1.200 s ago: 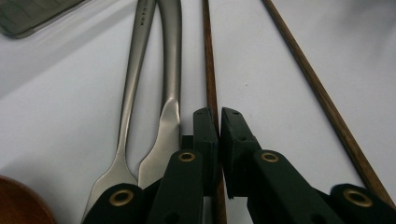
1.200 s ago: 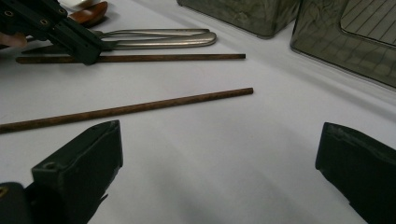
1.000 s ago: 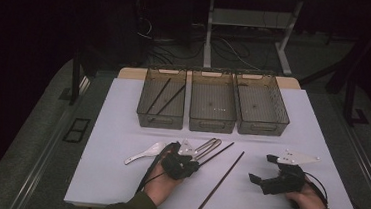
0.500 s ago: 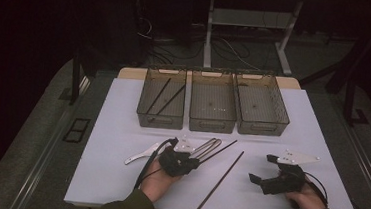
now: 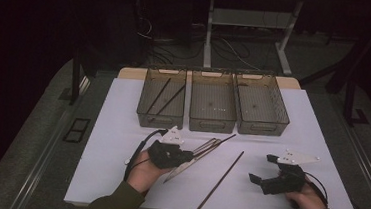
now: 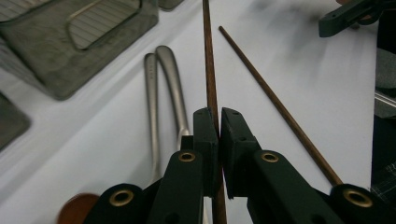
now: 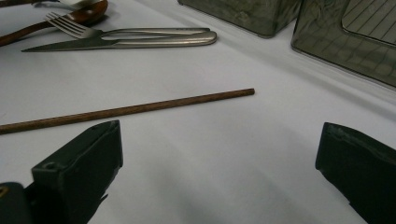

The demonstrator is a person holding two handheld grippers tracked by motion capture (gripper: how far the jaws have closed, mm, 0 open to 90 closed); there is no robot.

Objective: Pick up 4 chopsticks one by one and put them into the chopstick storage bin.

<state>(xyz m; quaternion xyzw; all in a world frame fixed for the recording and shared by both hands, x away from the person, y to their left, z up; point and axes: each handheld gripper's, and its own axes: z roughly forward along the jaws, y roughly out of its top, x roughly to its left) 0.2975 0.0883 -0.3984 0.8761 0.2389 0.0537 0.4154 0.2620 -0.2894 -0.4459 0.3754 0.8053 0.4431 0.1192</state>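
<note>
Jaws of the left tool (image 6: 218, 135) are pressed together on a thin brown chopstick (image 6: 208, 70), slanting just beside the cutlery (image 6: 161, 88). The right tool (image 7: 219, 154) is spread wide.

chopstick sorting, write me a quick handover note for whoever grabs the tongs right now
Left tongs: shut on a chopstick, holding it just above the table.
Right tongs: open, holding nothing, low over the mat near the right edge.
On the mat: a second chopstick lies loose between the hands; a knife, fork and spoon lie near the left tongs.
Done: the left bin already holds two chopsticks. The middle bin and right bin look bare.
Left: probably drop the held chopstick in the left bin, then the loose one, then sort the cutlery.
</note>
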